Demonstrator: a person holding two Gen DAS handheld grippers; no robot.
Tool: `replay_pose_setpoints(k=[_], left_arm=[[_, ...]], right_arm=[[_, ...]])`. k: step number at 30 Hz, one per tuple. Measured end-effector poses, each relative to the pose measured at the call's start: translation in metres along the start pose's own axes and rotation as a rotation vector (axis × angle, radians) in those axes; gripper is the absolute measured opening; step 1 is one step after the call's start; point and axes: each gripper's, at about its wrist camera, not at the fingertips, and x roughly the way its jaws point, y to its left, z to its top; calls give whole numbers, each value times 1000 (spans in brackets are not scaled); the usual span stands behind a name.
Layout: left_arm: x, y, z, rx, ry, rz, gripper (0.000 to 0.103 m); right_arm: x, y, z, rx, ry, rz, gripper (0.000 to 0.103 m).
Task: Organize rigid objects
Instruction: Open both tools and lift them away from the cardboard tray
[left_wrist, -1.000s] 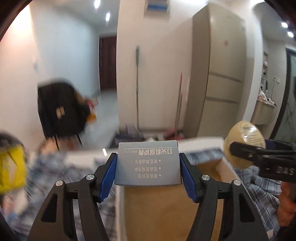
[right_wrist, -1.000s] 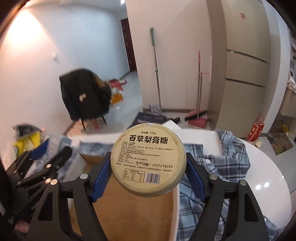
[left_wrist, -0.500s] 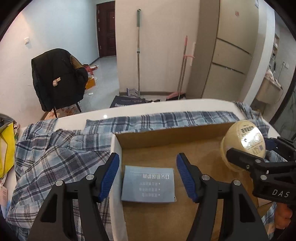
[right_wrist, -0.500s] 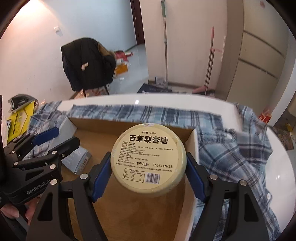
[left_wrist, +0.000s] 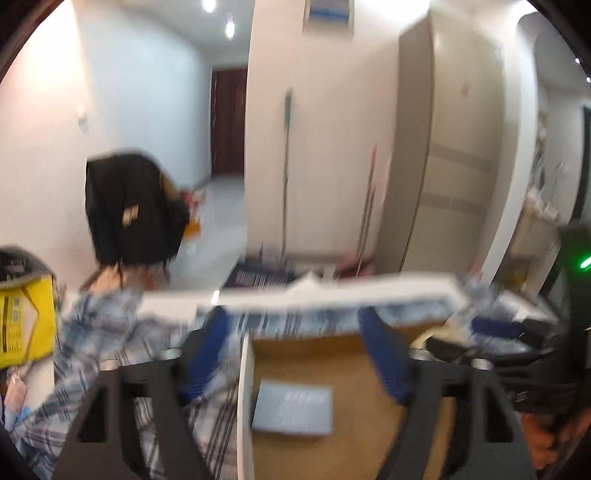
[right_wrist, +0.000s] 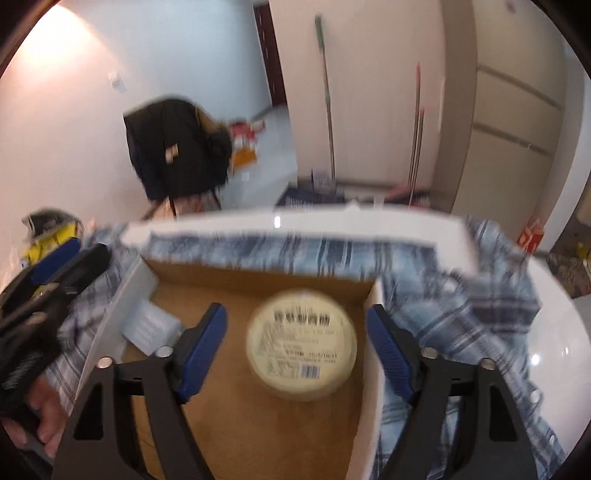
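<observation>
Here round cream tin (right_wrist: 302, 343), printed label, barcode, in cardboard box (right_wrist: 258, 435).

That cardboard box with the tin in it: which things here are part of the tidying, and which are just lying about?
Part of the job:
- cardboard box
- round tin, lying in the box
- blue packet, lying in the box
- left gripper and right gripper, jaws opening, pressing on nothing

Lying about:
- checked shirt under the box
- black jacket on a chair
- mop against the wall

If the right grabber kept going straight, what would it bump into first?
Probably the round yellow tin lying in the cardboard box: it sits between the opening right gripper pads, untouched. Blur hides depth.
</observation>
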Motion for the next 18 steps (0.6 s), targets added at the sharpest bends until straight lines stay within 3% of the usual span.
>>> replay_pose_setpoints(k=[2,6,9,11,16,18], left_arm=[[-25,-2,11,0,-88,-8,102],[-73,-5,30,-15,-207,8,103],[-104,-7,35,-20,-247,12,103],[-125,-10,33,12,-256,38,103],[-195,-24,8,54,-369,32,103],[-213,-30,-1,60,-359,38,103]], right_arm=[[-18,1,3,-3,-69,10,99],[-64,3,14,-14,-181,-20,99],[-109,5,17,-50,-277,-22,99],[-137,9,12,-86,-318,-35,103],[-193,10,-16,-106,-412,-32,103],[-208,11,-34,-97,-445,-24,103]])
